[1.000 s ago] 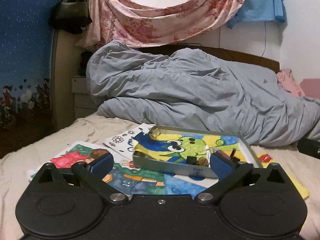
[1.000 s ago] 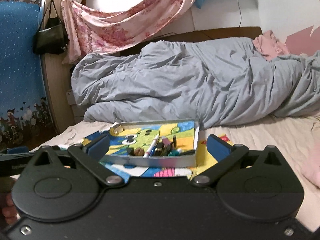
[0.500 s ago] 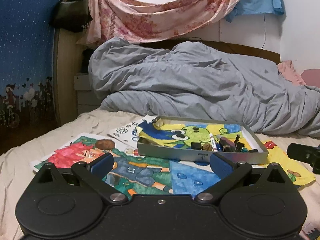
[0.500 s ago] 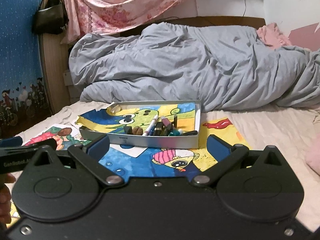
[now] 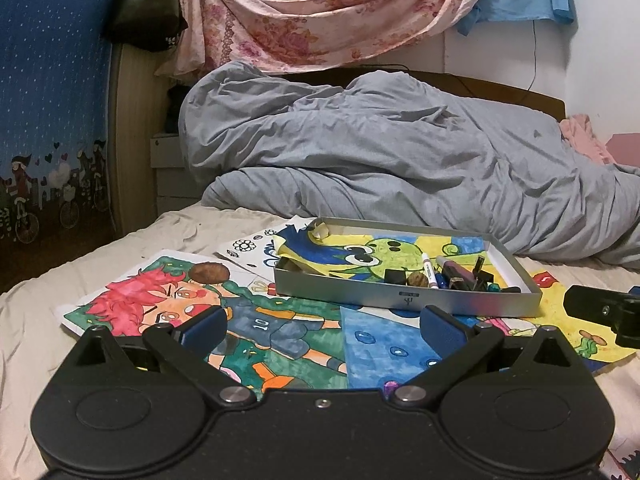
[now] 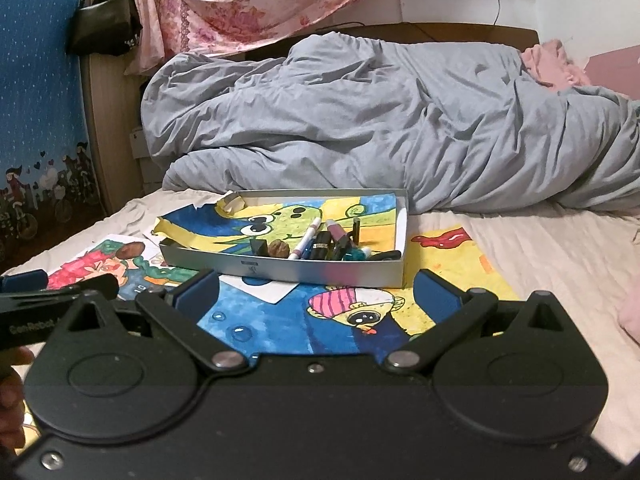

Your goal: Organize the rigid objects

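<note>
A shallow silver tin tray (image 5: 404,300) (image 6: 320,271) lies on the bed. It holds a green frog drawing, a white marker (image 5: 428,270) (image 6: 306,238), a walnut (image 5: 417,279) (image 6: 278,248), black clips and several small pens. A second walnut (image 5: 208,273) (image 6: 132,249) lies loose on the red-haired drawing left of the tray. My left gripper (image 5: 324,328) is open and empty, just short of the tray. My right gripper (image 6: 316,296) is open and empty in front of the tray.
Coloured drawings (image 5: 280,336) (image 6: 320,316) cover the beige sheet under and around the tray. A crumpled grey duvet (image 5: 400,160) is heaped behind. A blue patterned curtain (image 5: 48,100) hangs at left. The other gripper shows at each view's edge (image 5: 600,312) (image 6: 52,304).
Both grippers have drawn back and risen from the tray, so more of the drawings and the loose walnut show. Both stay open and empty.
</note>
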`<state>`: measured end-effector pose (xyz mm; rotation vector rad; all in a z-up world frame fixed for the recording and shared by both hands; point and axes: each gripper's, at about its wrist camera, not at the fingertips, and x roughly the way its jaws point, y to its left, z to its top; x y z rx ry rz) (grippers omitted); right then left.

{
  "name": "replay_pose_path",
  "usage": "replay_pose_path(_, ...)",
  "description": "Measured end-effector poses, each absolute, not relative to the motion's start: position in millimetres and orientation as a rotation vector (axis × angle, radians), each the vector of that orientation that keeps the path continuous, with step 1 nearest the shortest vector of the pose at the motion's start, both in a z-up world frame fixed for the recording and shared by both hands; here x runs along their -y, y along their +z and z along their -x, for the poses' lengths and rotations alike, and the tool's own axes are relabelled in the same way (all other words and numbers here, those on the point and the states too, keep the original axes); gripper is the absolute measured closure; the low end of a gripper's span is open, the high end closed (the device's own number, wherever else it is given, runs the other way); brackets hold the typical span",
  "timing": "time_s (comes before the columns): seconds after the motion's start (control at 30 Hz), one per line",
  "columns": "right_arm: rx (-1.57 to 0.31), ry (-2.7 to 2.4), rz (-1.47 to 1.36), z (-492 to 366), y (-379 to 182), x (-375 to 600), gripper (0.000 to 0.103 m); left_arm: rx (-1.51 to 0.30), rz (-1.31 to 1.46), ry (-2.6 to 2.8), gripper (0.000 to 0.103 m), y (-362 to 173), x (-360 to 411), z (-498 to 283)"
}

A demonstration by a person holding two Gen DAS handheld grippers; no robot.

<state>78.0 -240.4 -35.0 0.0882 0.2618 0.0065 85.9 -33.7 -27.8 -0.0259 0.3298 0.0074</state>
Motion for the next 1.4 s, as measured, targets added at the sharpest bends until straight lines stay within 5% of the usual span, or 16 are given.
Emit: replay_pose_path(1.4,-0.283,-0.001,-0.086,-82.1,-37.8,244.4,0.001,-0.332,0.030,0.005,0.001,-30.3,35.5,-84.4)
